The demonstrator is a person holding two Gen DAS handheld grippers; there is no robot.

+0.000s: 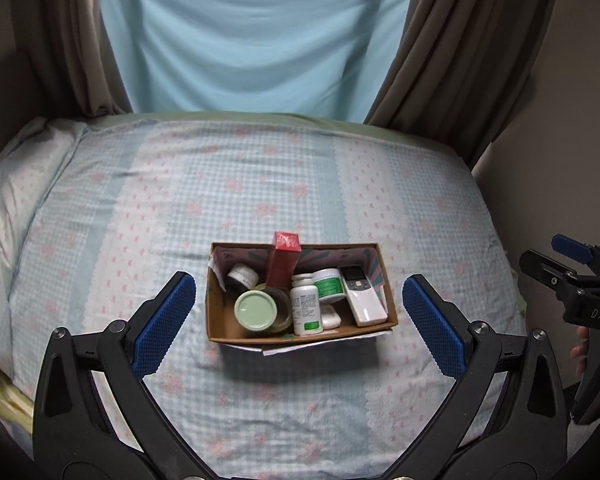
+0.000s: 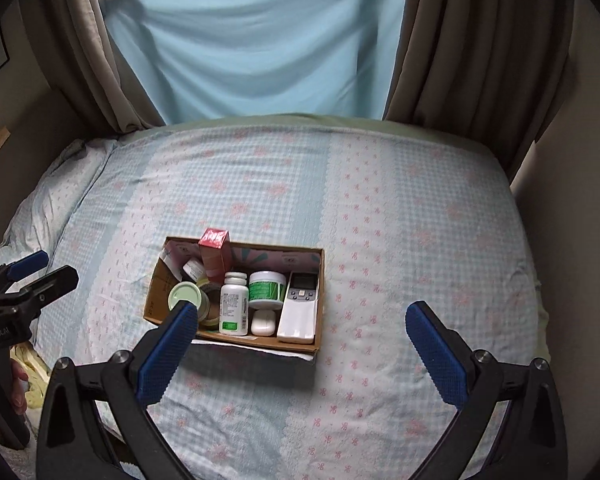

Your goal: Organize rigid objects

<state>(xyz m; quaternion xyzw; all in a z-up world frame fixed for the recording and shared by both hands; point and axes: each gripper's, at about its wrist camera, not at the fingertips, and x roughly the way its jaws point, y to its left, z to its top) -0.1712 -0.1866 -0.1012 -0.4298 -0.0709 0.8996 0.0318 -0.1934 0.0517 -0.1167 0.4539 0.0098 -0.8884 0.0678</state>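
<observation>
Cardboard, plain brown, makes the open box (image 1: 302, 330) sitting in the middle of the bed (image 1: 260, 184), on a blue-checked sheet with pink flowers. Going left to right inside it: a small dark jar with a white lid (image 1: 242, 276) lies at the back-left, a glass jar with a pale green lid (image 1: 255, 309) sits in front of it, and a tall red carton (image 1: 284, 258) stands upright against the back wall. Next comes a white pill bottle (image 1: 307, 304), with a small white case (image 1: 331, 317) just beside its base, then a white tub with a green label (image 1: 329, 285), and a white remote control (image 1: 362, 295) leaning along the right wall.

Both tools hover above the bed, empty. The left tool (image 1: 300, 320) is spread wide, its blue pads either side of the box. The right tool (image 2: 304, 354) is likewise released, its left pad overlapping the box's near-left corner in its own view.
</observation>
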